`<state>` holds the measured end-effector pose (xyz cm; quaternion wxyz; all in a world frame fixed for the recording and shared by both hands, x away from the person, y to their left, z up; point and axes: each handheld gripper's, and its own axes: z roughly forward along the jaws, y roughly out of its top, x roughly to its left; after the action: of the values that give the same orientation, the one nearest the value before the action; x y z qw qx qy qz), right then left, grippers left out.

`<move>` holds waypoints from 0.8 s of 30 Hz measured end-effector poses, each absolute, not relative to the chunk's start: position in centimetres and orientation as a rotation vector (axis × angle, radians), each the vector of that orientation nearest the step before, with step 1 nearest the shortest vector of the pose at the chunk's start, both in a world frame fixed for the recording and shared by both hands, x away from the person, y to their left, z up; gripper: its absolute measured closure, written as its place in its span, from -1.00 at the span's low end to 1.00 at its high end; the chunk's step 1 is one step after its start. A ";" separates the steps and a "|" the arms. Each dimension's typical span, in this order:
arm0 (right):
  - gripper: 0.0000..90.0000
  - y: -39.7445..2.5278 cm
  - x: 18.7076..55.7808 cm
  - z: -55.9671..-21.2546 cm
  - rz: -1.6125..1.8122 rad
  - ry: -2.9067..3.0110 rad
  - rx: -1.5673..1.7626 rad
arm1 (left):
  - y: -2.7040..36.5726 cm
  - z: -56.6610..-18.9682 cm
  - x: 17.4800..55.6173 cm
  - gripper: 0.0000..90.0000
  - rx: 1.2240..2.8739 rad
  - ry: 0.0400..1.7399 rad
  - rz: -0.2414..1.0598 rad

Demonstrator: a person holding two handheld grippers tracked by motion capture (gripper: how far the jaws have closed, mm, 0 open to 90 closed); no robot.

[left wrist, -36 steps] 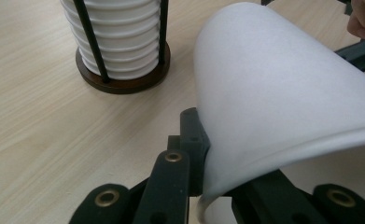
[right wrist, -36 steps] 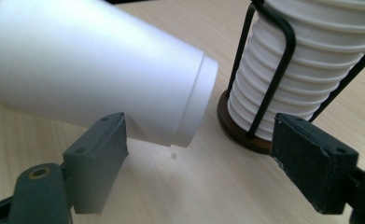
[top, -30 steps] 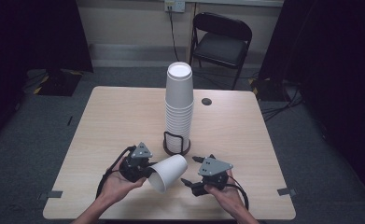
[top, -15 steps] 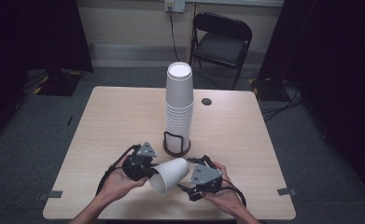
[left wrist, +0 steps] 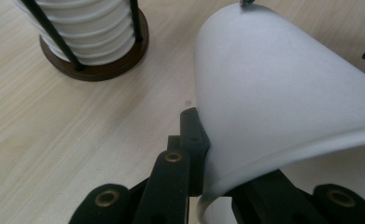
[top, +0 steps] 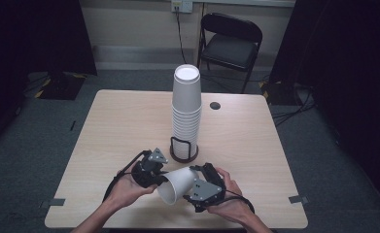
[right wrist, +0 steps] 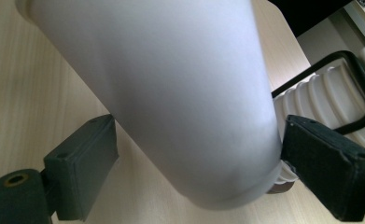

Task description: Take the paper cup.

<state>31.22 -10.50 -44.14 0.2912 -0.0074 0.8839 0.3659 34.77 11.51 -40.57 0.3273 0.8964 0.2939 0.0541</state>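
Table [top: 105, 126] up front: the tall cup stack [top: 186, 109] sits in its holder, and the loose cup [top: 177, 184] is pinched by its rim in the left gripper [top: 154, 175]. The right gripper [top: 196, 180] just slid in, jaws spread around the cup's base, so looks like a handoff's coming.

The single white paper cup [top: 177, 185] at the lower centre of the high view looks matt and smooth, with a thin rolled rim. The tall stack of white paper cups [top: 186, 109] shows ribbed rims. Its round holder base [left wrist: 106, 69] looks like dark stained wood, with thin black metal wire uprights. The light wood-grain worktop [top: 119, 126] has a smooth, faintly satin laminate finish. The left hand-held gripper [left wrist: 203, 172] has matt black plastic jaws with brass-coloured inserts.
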 end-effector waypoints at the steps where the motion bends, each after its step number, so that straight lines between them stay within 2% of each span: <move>1: -0.79 -10.3 31.1 -44.2 0.957 2.359 -0.024 | 11.4 -40.6 34.8 0.93 2.349 0.772 0.140; 24: -0.83 -7.8 30.1 -44.8 0.926 2.245 -0.155 | 9.7 -40.4 35.9 0.93 2.360 0.783 0.043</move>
<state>30.13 -7.77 -44.78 0.3470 -0.0598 0.8653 0.3568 35.94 9.70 -40.37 0.3216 0.8985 0.2982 0.0162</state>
